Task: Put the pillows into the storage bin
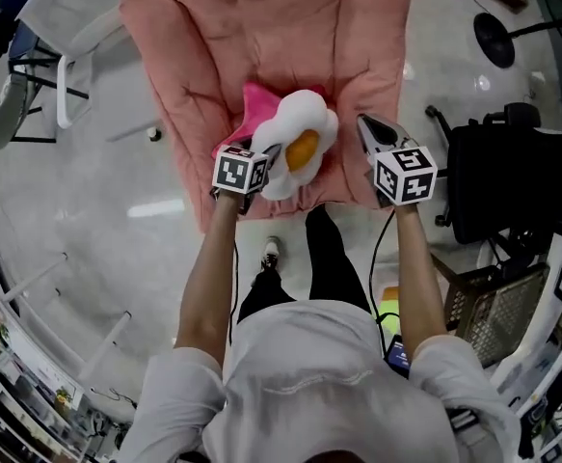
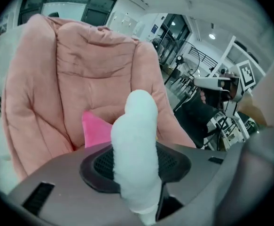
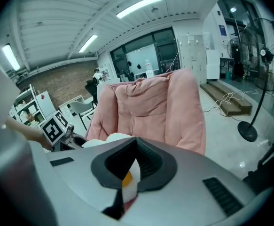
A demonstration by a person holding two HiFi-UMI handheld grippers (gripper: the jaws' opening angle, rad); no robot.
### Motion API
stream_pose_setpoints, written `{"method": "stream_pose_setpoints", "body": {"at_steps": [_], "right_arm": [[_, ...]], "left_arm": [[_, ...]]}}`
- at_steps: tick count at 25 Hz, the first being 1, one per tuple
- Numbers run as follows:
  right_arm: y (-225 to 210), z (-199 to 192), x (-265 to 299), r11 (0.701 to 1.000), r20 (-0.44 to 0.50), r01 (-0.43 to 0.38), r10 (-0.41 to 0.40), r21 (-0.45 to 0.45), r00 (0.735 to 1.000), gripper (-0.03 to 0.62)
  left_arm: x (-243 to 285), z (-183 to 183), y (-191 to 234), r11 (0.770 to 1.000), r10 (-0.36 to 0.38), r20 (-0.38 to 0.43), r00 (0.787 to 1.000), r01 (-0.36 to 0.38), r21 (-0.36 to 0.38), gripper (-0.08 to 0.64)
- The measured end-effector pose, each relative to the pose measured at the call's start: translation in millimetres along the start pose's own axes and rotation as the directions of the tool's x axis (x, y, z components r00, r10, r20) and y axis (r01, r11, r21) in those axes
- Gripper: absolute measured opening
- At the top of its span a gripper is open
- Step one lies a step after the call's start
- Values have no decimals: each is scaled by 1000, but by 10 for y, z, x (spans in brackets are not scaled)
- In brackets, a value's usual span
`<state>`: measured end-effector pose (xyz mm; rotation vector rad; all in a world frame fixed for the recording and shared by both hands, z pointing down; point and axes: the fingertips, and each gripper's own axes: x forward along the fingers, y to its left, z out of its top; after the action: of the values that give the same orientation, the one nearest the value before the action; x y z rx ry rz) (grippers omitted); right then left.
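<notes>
**While the left gripper (image 1: 264, 159) pinches the egg pillow (image 1: 300, 141), the right gripper (image 1: 366, 126) hangs empty**

As the head view looks down, the white fried-egg pillow with its yellow yolk sits at centre frame, lifted over a bright pink pillow (image 1: 255, 102) on the pink padded lounge chair (image 1: 261, 27). The left jaws are clamped tight on the egg pillow's white edge. Just right of it, the right jaws are closed tip to tip, holding nothing, clear of the plush.

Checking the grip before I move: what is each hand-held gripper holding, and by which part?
The left hand-held gripper clamps the fried-egg pillow by its white rim; the right hand-held gripper holds nothing.
</notes>
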<state>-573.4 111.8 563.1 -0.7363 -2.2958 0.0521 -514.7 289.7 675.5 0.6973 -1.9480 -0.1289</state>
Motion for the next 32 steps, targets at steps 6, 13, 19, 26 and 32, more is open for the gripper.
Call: {"method": "stream_pose_setpoints", "body": {"at_steps": [6,13,19,26,32], "right_arm": [[259,228,-859,994,99,102,-98,-37,990,25],[738,596,-1882,972,260,230,-212,-42,942,25],[1308,698,-2665,944,378,325,-277,-66,883,25],[1546,318,-3419,900,402,436,-400,3,824,25],[1360,-290,-4201,827,368,553,-549,107,750,25]], "left_arm": [[-927,334,-188,999,50,210,976,-51,2,198],[-2063,768,-549,990,56,463,884,-110,89,198],[-2963,811,-938,975,-8,589,808,-124,183,196],[-3356,772,-1582,942,-181,599,780,-38,335,195],[-3053,617,-2485,877,-344,505,791,78,475,195]]}}
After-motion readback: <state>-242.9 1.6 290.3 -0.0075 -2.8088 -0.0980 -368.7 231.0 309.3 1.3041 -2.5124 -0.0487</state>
